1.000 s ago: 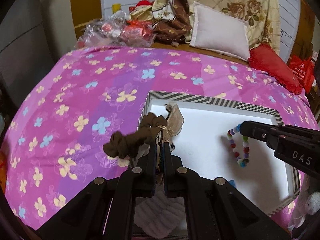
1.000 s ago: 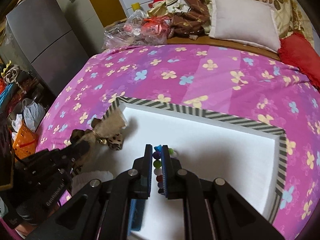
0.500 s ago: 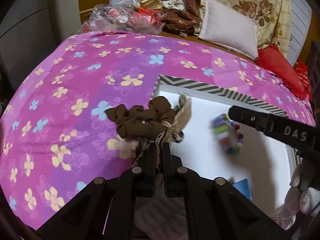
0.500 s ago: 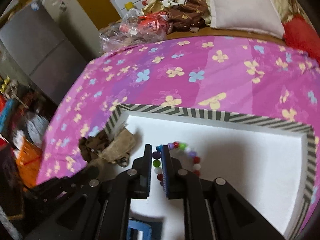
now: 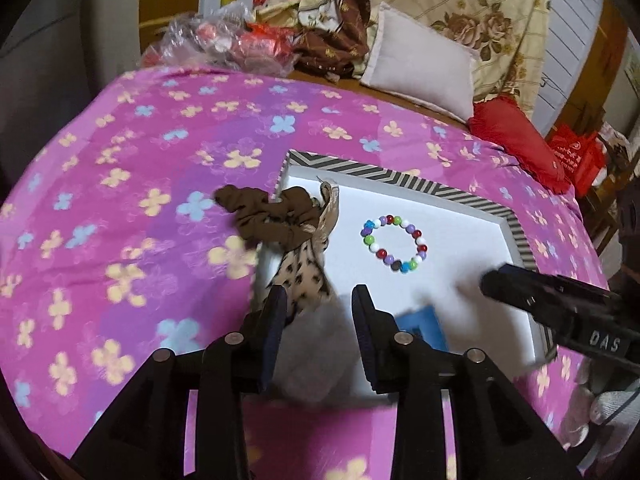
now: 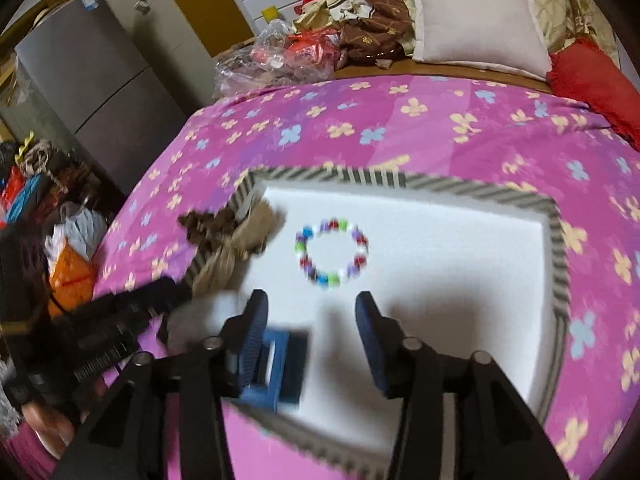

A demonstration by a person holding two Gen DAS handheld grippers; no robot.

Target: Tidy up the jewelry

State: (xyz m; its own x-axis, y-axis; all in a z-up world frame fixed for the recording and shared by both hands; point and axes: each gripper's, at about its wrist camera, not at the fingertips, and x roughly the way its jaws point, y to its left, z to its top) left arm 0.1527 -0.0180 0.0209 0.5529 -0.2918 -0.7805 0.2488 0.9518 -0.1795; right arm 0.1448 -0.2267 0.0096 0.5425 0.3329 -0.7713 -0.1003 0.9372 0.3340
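A white tray with a striped rim (image 5: 400,178) (image 6: 556,240) lies on the pink flowered bedspread. A colourful bead bracelet (image 5: 394,244) (image 6: 332,254) lies flat in the tray. A brown scrunchie with a leopard-print bow (image 5: 280,220) (image 6: 224,232) drapes over the tray's left rim. My left gripper (image 5: 320,312) is open and empty, just behind the bow. My right gripper (image 6: 310,316) is open and empty, just behind the bracelet; it shows in the left wrist view (image 5: 560,300) too.
A small blue box (image 5: 422,326) (image 6: 276,364) and a grey fluffy item (image 5: 316,352) lie at the tray's near end. Pillows (image 5: 420,76), a red cushion (image 5: 516,140) and plastic bags (image 5: 224,44) line the far side. A fridge (image 6: 92,92) stands left of the bed.
Both grippers opened and pulled back. The left let go of the scrunchie on the tray's rim; the right let go of the bracelet, which now lies flat in the tray.
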